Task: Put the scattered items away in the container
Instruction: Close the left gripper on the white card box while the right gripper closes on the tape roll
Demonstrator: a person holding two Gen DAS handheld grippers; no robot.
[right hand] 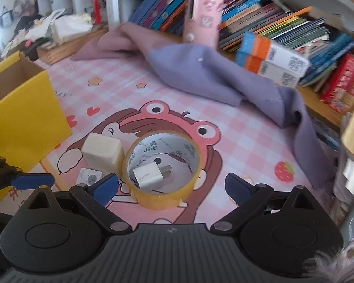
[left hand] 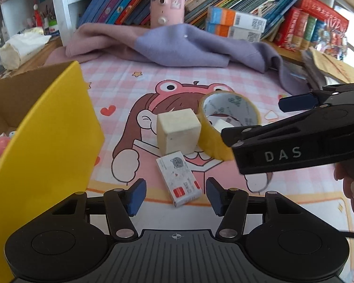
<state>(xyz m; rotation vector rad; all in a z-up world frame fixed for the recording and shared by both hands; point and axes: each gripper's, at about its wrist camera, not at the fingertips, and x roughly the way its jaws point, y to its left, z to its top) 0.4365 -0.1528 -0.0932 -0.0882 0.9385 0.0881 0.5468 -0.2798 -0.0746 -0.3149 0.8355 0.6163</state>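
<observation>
A yellow cardboard box stands open at the left; it also shows in the right wrist view. On the pink cartoon mat lie a pale wooden cube, a yellow tape roll and a small white eraser box. A white charger plug sits inside the tape roll. The cube is left of the roll. My left gripper is open, just short of the eraser box. My right gripper is open, its fingers either side of the roll's near edge.
A purple and pink cloth lies across the back of the mat. Behind it stand rows of books, a pink bottle and stacked orange-blue boxes. Small items lie inside the yellow box.
</observation>
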